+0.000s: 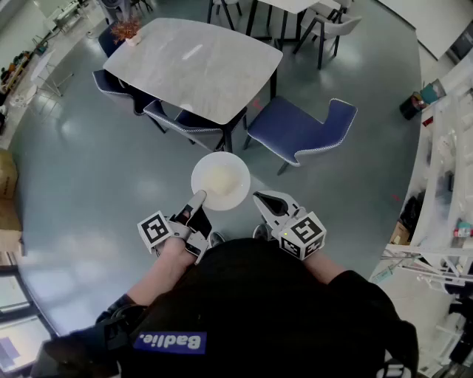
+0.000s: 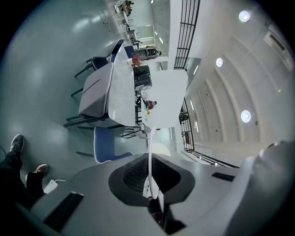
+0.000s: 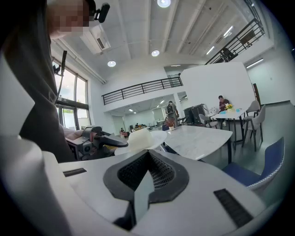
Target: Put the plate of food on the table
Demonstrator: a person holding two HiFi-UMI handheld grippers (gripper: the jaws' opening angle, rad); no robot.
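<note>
A white plate (image 1: pixel 220 179) with a pale mound of food (image 1: pixel 219 177) hangs over the grey floor, short of the marble table (image 1: pixel 192 66). My left gripper (image 1: pixel 196 201) is shut on the plate's near rim. In the left gripper view the plate (image 2: pixel 149 143) shows edge-on, running between the jaws of the left gripper (image 2: pixel 150 161). My right gripper (image 1: pixel 267 201) sits right of the plate and apart from it, jaws closed on nothing. From the right gripper (image 3: pixel 147 154) I see the plate (image 3: pixel 154 137), the food (image 3: pixel 137 137) and the table (image 3: pixel 198 138) beyond.
Blue chairs stand round the table: one (image 1: pixel 299 129) at its near right corner, one (image 1: pixel 181 118) along its near side. A small flower pot (image 1: pixel 127 31) sits on the table's far left corner. A second table with chairs (image 1: pixel 295 11) is farther back.
</note>
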